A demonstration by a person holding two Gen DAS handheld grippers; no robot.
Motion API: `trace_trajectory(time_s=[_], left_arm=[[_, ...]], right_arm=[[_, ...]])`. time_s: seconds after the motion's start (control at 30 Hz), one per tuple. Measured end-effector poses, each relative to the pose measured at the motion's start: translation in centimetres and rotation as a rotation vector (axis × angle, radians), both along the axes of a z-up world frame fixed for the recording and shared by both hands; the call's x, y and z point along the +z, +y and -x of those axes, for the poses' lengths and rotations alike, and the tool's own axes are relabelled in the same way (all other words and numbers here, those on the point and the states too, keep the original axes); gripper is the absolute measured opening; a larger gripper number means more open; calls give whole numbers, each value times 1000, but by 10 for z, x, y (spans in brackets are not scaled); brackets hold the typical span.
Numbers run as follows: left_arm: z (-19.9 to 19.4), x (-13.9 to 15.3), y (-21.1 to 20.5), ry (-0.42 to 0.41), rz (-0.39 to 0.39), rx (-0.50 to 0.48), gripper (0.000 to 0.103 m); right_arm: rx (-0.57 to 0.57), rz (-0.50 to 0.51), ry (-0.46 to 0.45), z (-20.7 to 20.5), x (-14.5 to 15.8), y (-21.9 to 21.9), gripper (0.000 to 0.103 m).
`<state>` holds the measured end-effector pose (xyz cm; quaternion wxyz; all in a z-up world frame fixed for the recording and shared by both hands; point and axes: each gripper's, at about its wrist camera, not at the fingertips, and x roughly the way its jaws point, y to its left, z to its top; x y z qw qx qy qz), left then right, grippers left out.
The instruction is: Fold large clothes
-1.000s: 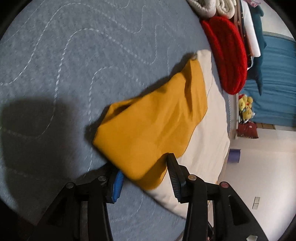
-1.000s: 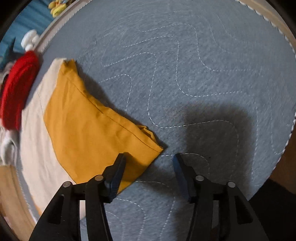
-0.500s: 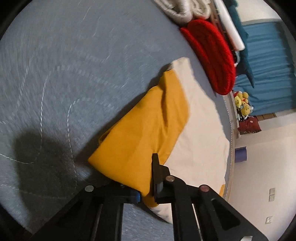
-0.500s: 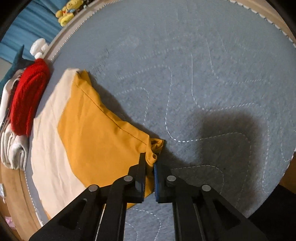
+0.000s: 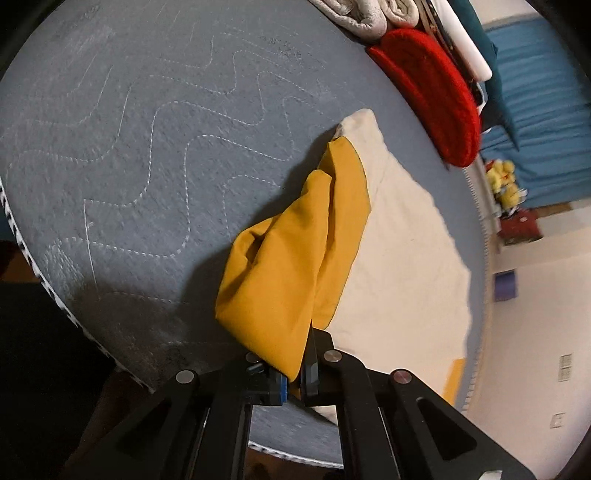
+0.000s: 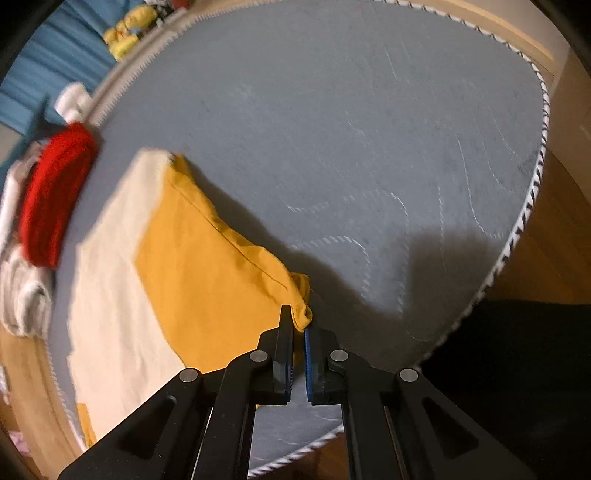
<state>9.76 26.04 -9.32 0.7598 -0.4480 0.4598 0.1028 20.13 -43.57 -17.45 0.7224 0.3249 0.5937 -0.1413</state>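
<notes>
A large garment, mustard-yellow (image 5: 291,258) over a cream part (image 5: 402,251), lies on a grey quilted mattress (image 5: 147,147). My left gripper (image 5: 293,380) is shut on the yellow fabric's near edge and holds it lifted, so the cloth hangs in a bunched fold. In the right wrist view the yellow part (image 6: 207,266) and cream part (image 6: 110,280) spread to the left. My right gripper (image 6: 299,328) is shut on a bunched yellow corner, raised off the mattress (image 6: 369,147).
A red knitted item (image 5: 436,99) and rolled grey-white towels (image 5: 365,14) lie at the mattress's far edge. They also show in the right wrist view: the red item (image 6: 51,195) and the towels (image 6: 22,299). The mattress edge (image 6: 524,218) and wooden floor lie to the right.
Both grippers went from open to shut on the yellow fabric. Both have since lifted and pulled it back, so the yellow part now stands bunched and folded over the cream part.
</notes>
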Motion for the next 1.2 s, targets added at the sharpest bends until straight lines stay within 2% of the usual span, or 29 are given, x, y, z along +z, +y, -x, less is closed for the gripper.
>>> trace_trajectory(time_s=[0.07, 0.1, 0.13, 0.17, 0.23, 0.3, 0.33, 0.4, 0.47, 0.53, 0.57, 0.63, 0.67, 0.73, 0.83, 0.9, 1.0, 1.07, 1.17, 1.2], left_arm=[[-5, 8, -4, -14, -54, -25, 3], [-7, 14, -9, -26, -90, -41, 3], [-8, 17, -13, -32, -116, -52, 3], [-10, 21, -17, -39, -147, -65, 3], [-14, 26, -23, -50, -189, -79, 3], [-14, 28, -28, -60, -218, -86, 3], [-16, 30, -30, -64, -230, -87, 3], [-16, 30, -33, -73, -241, -83, 3], [-15, 31, -33, -78, -245, -78, 3], [-13, 32, -34, -84, -253, -76, 3], [-12, 32, -35, -86, -260, -78, 3], [-9, 33, -37, -91, -277, -84, 3], [-9, 36, -38, -96, -287, -87, 3], [-10, 41, -42, -108, -306, -94, 3], [-10, 48, -52, -129, -345, -119, 3], [-12, 54, -61, -145, -376, -140, 3], [-18, 69, -83, -193, -440, -198, 2], [-22, 82, -104, -236, -482, -255, 2], [-29, 98, -139, -292, -500, -330, 2], [-32, 103, -150, -305, -504, -354, 2]], right_arm=[[19, 128, 18, -3, 5, 7, 15], [45, 261, 2, -6, 16, 16, 15], [73, 386, -30, -9, 30, 26, 16], [104, 468, -58, -12, 39, 36, 16], [201, 567, -153, -20, 59, 65, 17], [340, 519, -294, -26, 73, 101, 17], [454, 437, -377, -29, 78, 127, 17], [662, 289, -471, -29, 79, 174, 17], [845, 204, -513, -26, 74, 221, 17], [988, 136, -509, -23, 62, 258, 17], [1071, 94, -466, -23, 48, 281, 17], [1160, 98, -342, -25, 15, 308, 17], [1185, 135, -287, -28, -2, 317, 17], [1176, 137, -269, -39, -14, 316, 17], [1145, 115, -242, -60, 1, 318, 17], [1128, 138, -327, -70, 31, 308, 17], [1074, 168, -488, -86, 84, 271, 17], [1031, 229, -607, -94, 116, 235, 21], [963, 285, -739, -99, 145, 179, 31], [945, 306, -763, -88, 152, 164, 34]])
